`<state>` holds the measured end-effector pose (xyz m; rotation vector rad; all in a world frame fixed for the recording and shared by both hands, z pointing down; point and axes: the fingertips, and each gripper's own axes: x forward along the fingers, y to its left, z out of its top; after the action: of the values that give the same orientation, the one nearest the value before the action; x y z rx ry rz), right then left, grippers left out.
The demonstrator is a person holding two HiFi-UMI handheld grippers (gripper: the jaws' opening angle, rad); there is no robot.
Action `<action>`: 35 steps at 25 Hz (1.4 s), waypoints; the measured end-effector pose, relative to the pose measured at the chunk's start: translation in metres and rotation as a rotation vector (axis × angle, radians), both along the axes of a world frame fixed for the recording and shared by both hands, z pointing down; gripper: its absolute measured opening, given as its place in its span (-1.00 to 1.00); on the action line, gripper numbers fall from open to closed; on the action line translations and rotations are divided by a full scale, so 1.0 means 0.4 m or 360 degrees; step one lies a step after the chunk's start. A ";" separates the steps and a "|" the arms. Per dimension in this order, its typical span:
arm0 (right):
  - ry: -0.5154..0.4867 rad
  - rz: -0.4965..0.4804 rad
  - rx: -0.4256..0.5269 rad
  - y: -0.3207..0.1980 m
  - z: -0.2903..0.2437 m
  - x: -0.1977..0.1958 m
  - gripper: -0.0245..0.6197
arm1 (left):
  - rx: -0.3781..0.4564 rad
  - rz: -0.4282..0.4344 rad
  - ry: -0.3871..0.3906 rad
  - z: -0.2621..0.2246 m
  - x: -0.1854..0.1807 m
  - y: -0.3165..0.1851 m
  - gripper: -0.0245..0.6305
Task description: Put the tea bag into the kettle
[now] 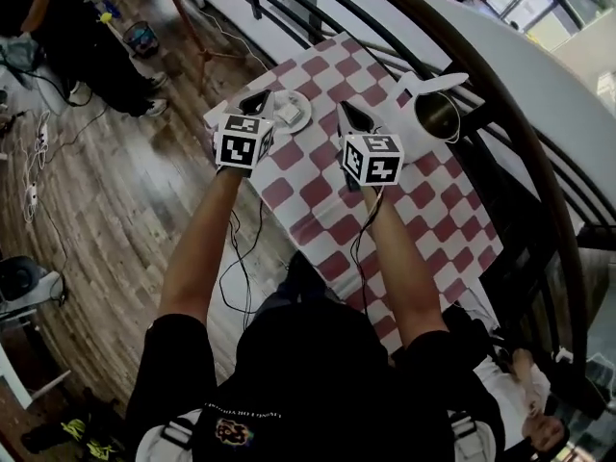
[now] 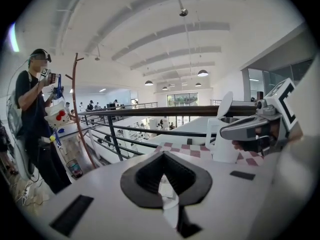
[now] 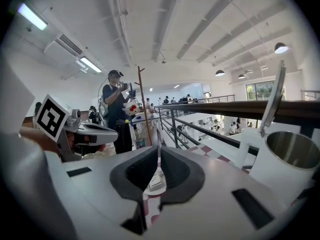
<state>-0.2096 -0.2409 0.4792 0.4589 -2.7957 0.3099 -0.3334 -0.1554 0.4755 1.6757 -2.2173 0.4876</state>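
Observation:
The tea bag (image 1: 288, 114) lies on a small white plate (image 1: 300, 121) at the far left of the red-and-white checked table (image 1: 318, 195). The white kettle (image 1: 430, 115) stands at the far right with its lid up, its steel inside showing (image 3: 292, 151). My left gripper (image 1: 260, 97) hovers just left of the plate, jaws together and holding nothing. My right gripper (image 1: 345, 112) hangs between plate and kettle, also shut and holding nothing. Through the slit between the right jaws I see the tea bag (image 3: 155, 182) on the plate below. The kettle (image 2: 223, 143) also shows in the left gripper view.
A dark handrail with bars (image 1: 500, 114) curves behind the table, close to the kettle. Cables (image 1: 241, 258) trail over the wooden floor (image 1: 106, 219) on the left. A person (image 2: 35, 119) stands there beside a thin wooden stand (image 2: 77, 114) and a small bin (image 1: 141, 37).

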 end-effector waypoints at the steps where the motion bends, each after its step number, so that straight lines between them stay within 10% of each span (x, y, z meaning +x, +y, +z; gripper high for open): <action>1: 0.0011 -0.0030 -0.0003 0.013 0.006 -0.011 -0.83 | -0.0004 -0.0032 0.0005 0.003 -0.008 0.023 -0.91; 17: 0.0128 -0.0295 0.0044 0.153 0.079 -0.191 -0.83 | -0.0058 -0.0310 0.0064 0.073 -0.135 0.280 -0.92; 35: 0.0324 -0.0450 0.0017 0.167 0.249 -0.253 -0.83 | -0.0180 -0.0335 0.0229 0.240 -0.139 0.283 -0.91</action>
<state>-0.3108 -0.1741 0.5787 0.0872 -2.6172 0.1748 -0.3889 -0.0424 0.5715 1.3582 -2.1855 0.4156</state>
